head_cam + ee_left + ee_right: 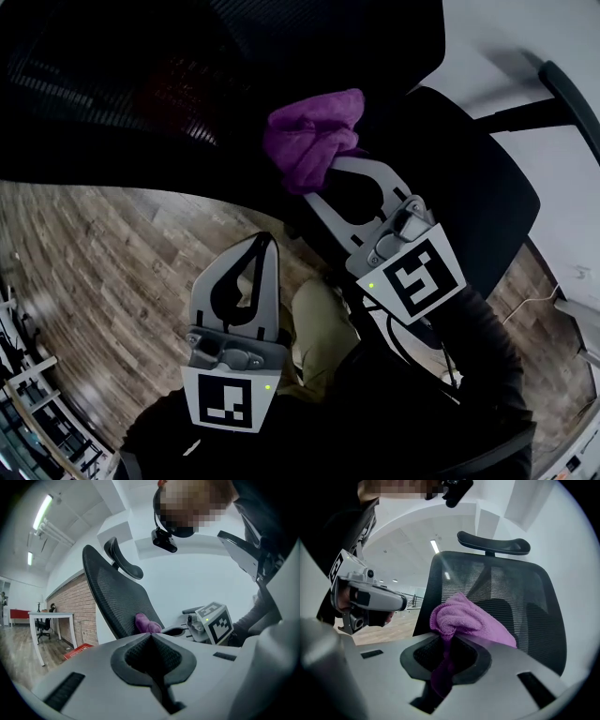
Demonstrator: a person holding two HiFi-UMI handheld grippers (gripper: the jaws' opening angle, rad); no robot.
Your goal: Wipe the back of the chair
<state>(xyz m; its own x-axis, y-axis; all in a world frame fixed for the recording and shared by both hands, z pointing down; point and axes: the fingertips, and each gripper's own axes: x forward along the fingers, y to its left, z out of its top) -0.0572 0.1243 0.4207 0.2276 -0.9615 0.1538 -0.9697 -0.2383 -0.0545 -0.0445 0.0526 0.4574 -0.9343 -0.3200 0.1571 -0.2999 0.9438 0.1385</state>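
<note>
The right gripper (pixel 328 173) is clenched on a purple cloth (pixel 314 139) held at the chair's mesh back (pixel 511 597). The left gripper (pixel 264 242), jaws together and empty, hangs nearby above the wood floor (pixel 103 253).

From my remote seat both tools look the same. The left gripper (pixel 265 238) and right gripper (pixel 326 175) have pale grey moulded shells, and black ribbed pads line their tapering jaws. Each carries a white cube printed with black square markers, the left cube (pixel 228 399) and the right cube (pixel 422 277), with a small green light glowing at one corner (both are lit). A dark sleeve (pixel 478 349) covers the right arm. Khaki trousers (pixel 323 330) show below, and a black camera (pixel 164 540) is worn at the head.
</note>
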